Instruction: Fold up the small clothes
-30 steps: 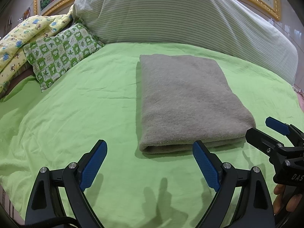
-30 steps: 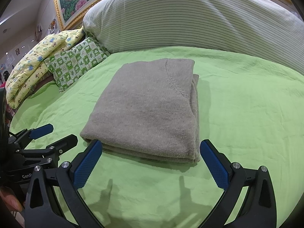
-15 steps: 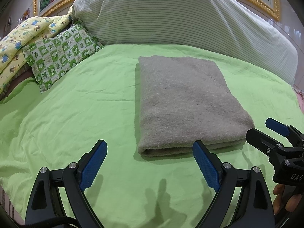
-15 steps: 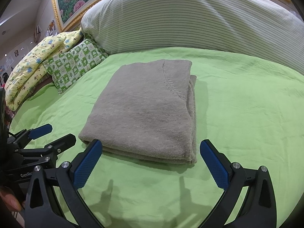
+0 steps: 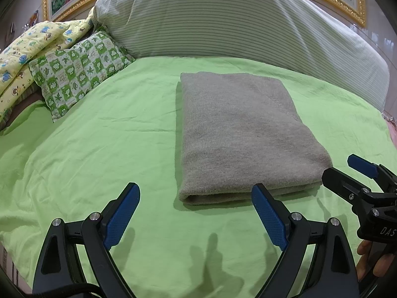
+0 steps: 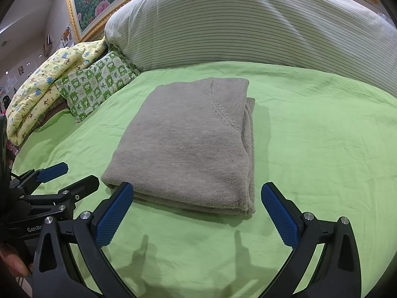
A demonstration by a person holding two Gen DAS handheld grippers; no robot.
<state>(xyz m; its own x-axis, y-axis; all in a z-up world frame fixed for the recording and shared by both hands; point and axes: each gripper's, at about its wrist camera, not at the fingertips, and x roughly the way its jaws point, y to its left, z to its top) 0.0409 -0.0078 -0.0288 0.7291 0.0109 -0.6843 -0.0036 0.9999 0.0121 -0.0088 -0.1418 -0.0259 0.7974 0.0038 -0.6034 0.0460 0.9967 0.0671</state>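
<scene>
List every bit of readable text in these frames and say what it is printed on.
"DAS", cut off by the frame edge: on the right gripper body, seen in the left wrist view.
"GenRo", partly hidden: on the left gripper body, seen in the right wrist view.
Wall pictures: too small to read.

Green-sheeted bed, striped bolster, gilt-framed painting.

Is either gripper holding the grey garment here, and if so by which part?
Nothing is held. The left gripper and right gripper are open, short of the folded grey garment.
</scene>
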